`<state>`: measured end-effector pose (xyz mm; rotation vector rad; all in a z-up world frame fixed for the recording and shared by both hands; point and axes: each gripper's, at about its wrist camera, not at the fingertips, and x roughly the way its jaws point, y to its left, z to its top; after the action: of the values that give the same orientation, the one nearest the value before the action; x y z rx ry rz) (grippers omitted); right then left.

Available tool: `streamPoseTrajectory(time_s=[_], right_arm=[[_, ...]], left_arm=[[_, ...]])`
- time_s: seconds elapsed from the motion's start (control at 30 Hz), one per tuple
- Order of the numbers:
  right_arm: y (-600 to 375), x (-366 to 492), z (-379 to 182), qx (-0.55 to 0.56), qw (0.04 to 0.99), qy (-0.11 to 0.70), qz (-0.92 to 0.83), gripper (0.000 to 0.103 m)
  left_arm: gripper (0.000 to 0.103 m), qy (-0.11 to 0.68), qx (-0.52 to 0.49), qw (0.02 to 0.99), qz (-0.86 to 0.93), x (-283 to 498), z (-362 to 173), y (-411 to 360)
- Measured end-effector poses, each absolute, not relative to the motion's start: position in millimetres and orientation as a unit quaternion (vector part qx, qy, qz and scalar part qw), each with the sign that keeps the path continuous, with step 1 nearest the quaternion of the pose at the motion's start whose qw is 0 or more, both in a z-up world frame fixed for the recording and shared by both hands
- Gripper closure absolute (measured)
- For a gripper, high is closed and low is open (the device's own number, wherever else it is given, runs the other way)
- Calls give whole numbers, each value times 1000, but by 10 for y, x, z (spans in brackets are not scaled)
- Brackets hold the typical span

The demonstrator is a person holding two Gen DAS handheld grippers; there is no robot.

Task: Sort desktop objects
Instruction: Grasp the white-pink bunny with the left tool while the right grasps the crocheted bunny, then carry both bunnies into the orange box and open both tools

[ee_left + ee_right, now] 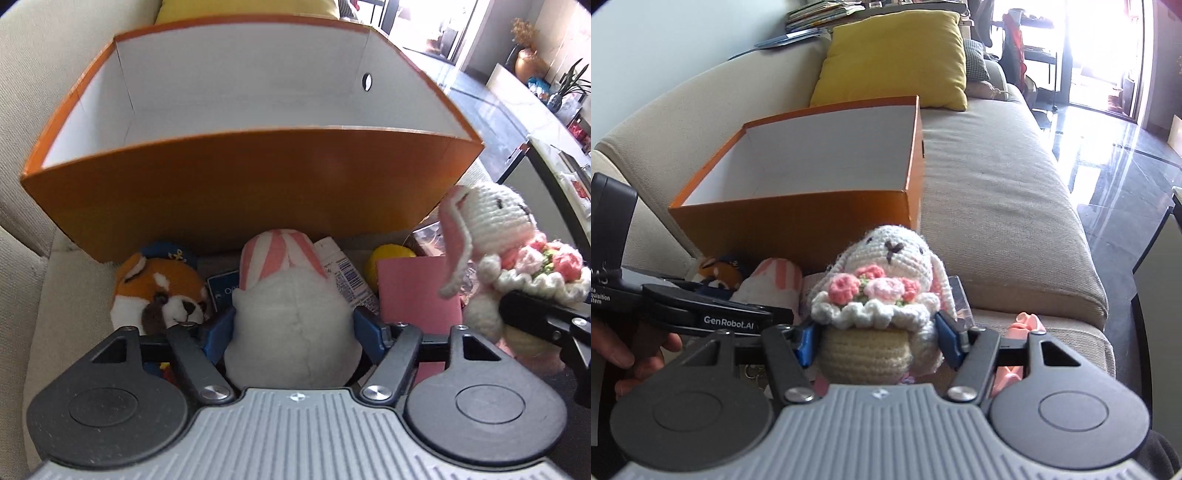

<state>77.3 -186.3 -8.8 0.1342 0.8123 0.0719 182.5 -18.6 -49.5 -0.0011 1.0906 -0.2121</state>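
A white plush with pink-striped ears (291, 295) lies in the pile in front of the orange box (221, 192). My left gripper (295, 325) stands open around it, a blue pad at each flank, with no visible squeeze. Its black body (720, 317) shows in the right wrist view. A crochet bunny with a pink flower bouquet (882, 280) is held upright above the pile, my right gripper (875, 336) shut on its lower body. The left wrist view shows that bunny (495, 221) at the right. The orange box (798, 218) has a bare white inside.
A red panda plush (159, 291), a barcode tube (343, 273), a yellow round object (388, 258), a pink card (417, 291) and a blue card (221, 291) lie in the pile. The box sits on a beige sofa (997, 184) with a yellow cushion (897, 55). A hand (635, 354) holds the left gripper.
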Motion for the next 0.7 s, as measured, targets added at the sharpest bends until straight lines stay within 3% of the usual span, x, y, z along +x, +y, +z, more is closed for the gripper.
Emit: streamPoseTrajectory(time_s=[0.37,0.7], right_arm=[[-1886,665,41,61,924,376,42,39],[-1748,809,610,35,943,317,96,39]], left_arm=[[35,490,-24,864,-108,1726,-404,-45],[35,396,-46,908,-126,1519,488,305]])
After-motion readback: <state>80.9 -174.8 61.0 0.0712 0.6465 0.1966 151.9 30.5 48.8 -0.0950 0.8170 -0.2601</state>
